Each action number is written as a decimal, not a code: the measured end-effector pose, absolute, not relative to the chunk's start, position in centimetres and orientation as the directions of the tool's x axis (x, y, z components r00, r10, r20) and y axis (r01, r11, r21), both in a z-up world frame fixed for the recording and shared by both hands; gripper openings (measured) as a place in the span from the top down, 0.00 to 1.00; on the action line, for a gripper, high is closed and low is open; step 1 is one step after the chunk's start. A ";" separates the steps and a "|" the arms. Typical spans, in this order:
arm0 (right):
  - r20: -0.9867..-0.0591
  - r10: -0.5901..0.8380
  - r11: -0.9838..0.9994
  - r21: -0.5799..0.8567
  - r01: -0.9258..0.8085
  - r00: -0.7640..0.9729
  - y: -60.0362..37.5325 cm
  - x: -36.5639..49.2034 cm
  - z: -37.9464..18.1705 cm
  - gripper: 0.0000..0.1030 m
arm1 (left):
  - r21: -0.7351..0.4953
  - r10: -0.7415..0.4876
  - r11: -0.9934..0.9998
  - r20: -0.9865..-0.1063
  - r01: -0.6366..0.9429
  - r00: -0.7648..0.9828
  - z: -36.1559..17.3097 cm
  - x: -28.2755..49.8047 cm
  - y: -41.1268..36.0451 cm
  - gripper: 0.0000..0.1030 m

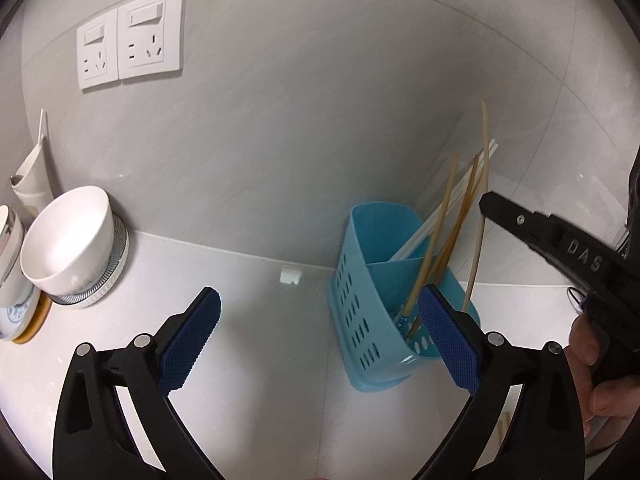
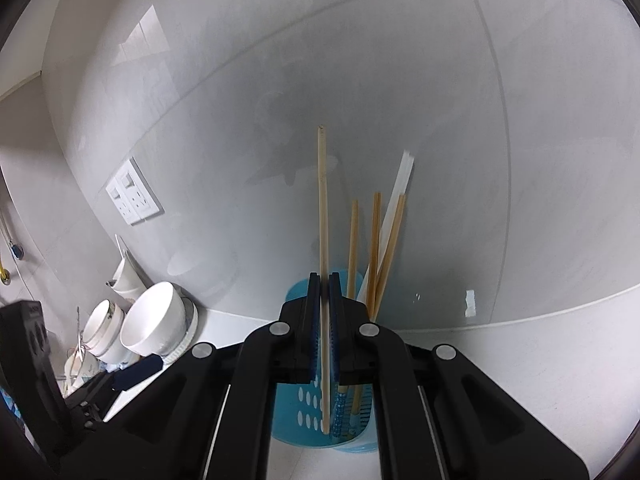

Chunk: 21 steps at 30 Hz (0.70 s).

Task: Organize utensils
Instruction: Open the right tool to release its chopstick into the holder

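Note:
A blue plastic utensil holder (image 1: 372, 300) stands on the white counter against the wall and holds several wooden and white chopsticks (image 1: 448, 216). My right gripper (image 2: 325, 280) is shut on a single wooden chopstick (image 2: 322, 200), held upright over the holder (image 2: 304, 404), its lower tip inside the rim. The right gripper also shows in the left wrist view (image 1: 486, 202) at the right, beside that chopstick (image 1: 484, 136). My left gripper (image 1: 320, 304) is open and empty, just left of and in front of the holder.
White bowls (image 1: 70, 240) are stacked on plates at the left by the wall, also in the right wrist view (image 2: 154, 320). A white jug (image 1: 32, 176) stands behind them. Two wall sockets (image 1: 132, 38) are above. A small white clip (image 1: 290, 276) lies at the wall base.

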State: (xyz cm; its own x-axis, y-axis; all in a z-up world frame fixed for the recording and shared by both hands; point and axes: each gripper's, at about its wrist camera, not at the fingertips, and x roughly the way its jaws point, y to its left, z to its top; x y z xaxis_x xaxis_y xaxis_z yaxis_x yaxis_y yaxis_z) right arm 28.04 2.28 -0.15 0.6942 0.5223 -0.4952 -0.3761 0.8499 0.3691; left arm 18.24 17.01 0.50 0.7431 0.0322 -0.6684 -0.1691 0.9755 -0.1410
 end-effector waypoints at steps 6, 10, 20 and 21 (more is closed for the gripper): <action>-0.531 0.503 0.863 0.349 -0.365 0.682 3.3 28.1 -2.0 0.96 | -0.138 0.044 0.973 -0.674 -0.184 0.737 0.1 18.4 17.7 0.06; -0.562 0.489 0.872 0.325 -0.366 0.667 3.9 28.1 -2.7 0.96 | -0.163 0.029 0.968 -0.684 -0.191 0.729 -0.4 18.4 18.0 0.06; -0.640 0.445 0.892 0.255 -0.373 0.627 4.7 27.7 -2.4 0.89 | -0.145 0.041 0.970 -0.690 -0.193 0.723 0.0 18.2 17.7 0.07; -0.645 0.439 0.894 0.246 -0.373 0.626 4.6 27.6 -2.1 0.79 | -0.145 0.040 0.971 -0.691 -0.192 0.722 0.2 18.1 17.7 0.07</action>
State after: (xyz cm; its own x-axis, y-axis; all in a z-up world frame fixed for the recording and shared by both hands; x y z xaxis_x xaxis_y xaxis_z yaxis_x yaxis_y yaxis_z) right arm 27.57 4.55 -2.15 0.6261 0.4389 -0.6445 -0.3733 0.8944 0.2464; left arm 18.08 17.68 0.20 0.7219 0.0399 -0.6909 -0.1923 0.9706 -0.1448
